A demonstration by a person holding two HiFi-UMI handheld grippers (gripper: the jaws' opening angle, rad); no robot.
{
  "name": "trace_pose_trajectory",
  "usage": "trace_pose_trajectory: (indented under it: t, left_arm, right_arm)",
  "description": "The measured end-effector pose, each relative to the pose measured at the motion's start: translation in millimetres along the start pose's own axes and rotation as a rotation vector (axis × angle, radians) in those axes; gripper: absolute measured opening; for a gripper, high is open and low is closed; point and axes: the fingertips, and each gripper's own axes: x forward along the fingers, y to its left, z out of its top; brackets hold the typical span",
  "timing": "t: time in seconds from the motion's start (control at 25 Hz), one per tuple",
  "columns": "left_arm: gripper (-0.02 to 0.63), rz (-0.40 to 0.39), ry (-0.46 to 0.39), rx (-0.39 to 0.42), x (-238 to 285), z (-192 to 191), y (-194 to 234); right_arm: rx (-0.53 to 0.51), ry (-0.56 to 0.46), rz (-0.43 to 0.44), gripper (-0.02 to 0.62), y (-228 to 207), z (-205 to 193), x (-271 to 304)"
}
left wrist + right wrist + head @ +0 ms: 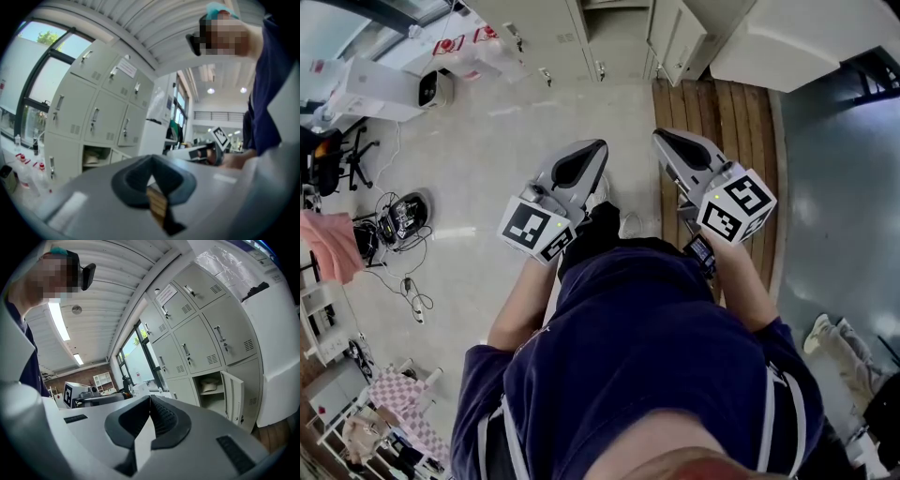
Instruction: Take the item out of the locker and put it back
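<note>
**A:** so where's the item [209,386] at?

**B:** It's in the locker [206,333]. In the right gripper view it sits right of centre, a pale rounded thing on a shelf [212,393] in the one open compartment, low in the bank. Its door [233,394] hangs open just to the right. Can't tell what the item actually is, too small. The left gripper view shows the same open compartment at lower left, with something pale inside.

**A:** either gripper got hold of it?

**B:** Nope. The left gripper [596,148] has its jaws clenched tip to tip with nothing between them, and the right gripper [661,136] is the same, closed and empty. In the head view they're side by side in the middle of the frame, in front of the person [656,356], both pointing at the lockers along the top edge and well apart from them.

**A:** anything else around?

**B:** There's pale floor [506,141] under the left gripper and wooden planks [712,112] under the right one, running up to the lockers. A tangle of cables [403,220] lies at the left of the frame, with a pink cloth [328,244] at the left edge.
</note>
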Motion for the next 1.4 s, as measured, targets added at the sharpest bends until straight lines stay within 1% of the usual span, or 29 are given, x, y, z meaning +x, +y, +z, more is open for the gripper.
trace_pose_trajectory:
  t: [0.28,0.68,1.08,1.24,1.4]
  left_arm:
    - [0.003,0.002,-0.007,-0.009,16,1,33]
    - [0.003,-0.018,0.014,-0.033,36,3,105]
    - [0.003,-0.08,0.04,-0.055,59,8,184]
    - [0.003,-0.112,0.054,-0.046,68,8,208]
    - [0.003,-0.124,0.059,-0.049,76,7,229]
  right_arm:
    - [0.0,0.012,0.005,0.007,-19,5,32]
    - [0.031,0.025,-0.014,0.007,-52,16,100]
    - [0.051,0.027,-0.076,0.008,-89,37,178]
    - [0.056,0.022,-0.11,0.008,-103,41,204]
    - [0.066,0.021,-0.134,0.006,-113,42,224]
